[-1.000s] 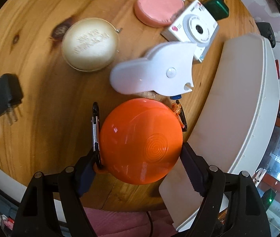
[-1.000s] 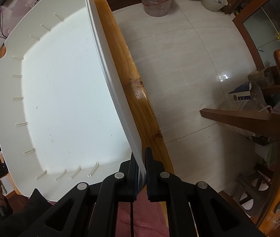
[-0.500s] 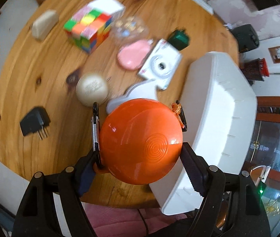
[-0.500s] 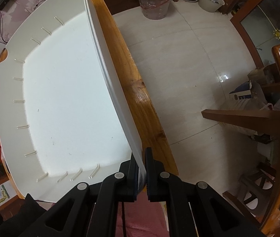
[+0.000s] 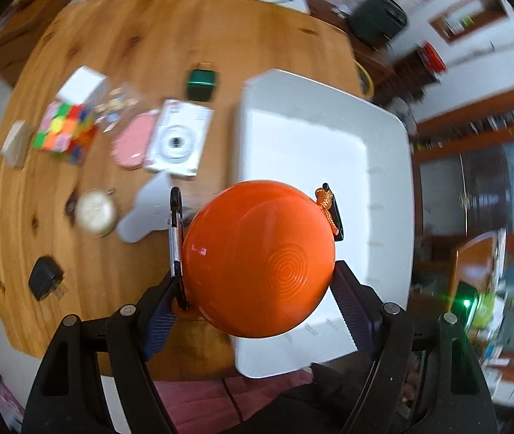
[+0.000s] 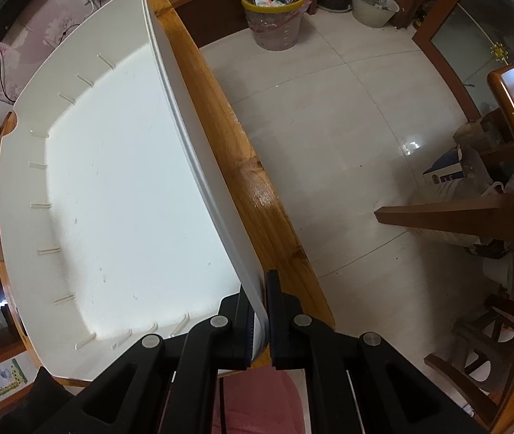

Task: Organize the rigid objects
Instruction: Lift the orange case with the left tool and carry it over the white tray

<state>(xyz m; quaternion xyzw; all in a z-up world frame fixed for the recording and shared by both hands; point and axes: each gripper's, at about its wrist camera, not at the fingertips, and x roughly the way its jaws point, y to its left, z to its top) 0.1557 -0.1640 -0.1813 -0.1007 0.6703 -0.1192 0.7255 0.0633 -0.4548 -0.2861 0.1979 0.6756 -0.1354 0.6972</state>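
Note:
My left gripper (image 5: 257, 289) is shut on a round orange case (image 5: 257, 256) with a carabiner and an orange cord, held in the air over the near left edge of the white bin (image 5: 315, 137). The bin stands empty on the right part of the wooden table (image 5: 148, 36). In the right wrist view my right gripper (image 6: 260, 311) points down and is shut on the bin's thin right wall (image 6: 199, 166) at its near end. The bin's bare floor (image 6: 130, 199) fills the left of that view.
On the table left of the bin lie a white camera (image 5: 179, 137), a pink case (image 5: 132, 141), a green box (image 5: 202, 81), a colourful cube (image 5: 63, 132), a cream round case (image 5: 96, 211), a white flat piece (image 5: 150, 209) and a black plug (image 5: 45, 276). A waste bin (image 6: 275, 14) stands on the floor.
My left gripper has risen with the orange case and shifted right, so the table items look smaller and the bin's inside has come into view. The right gripper keeps its hold unmoved.

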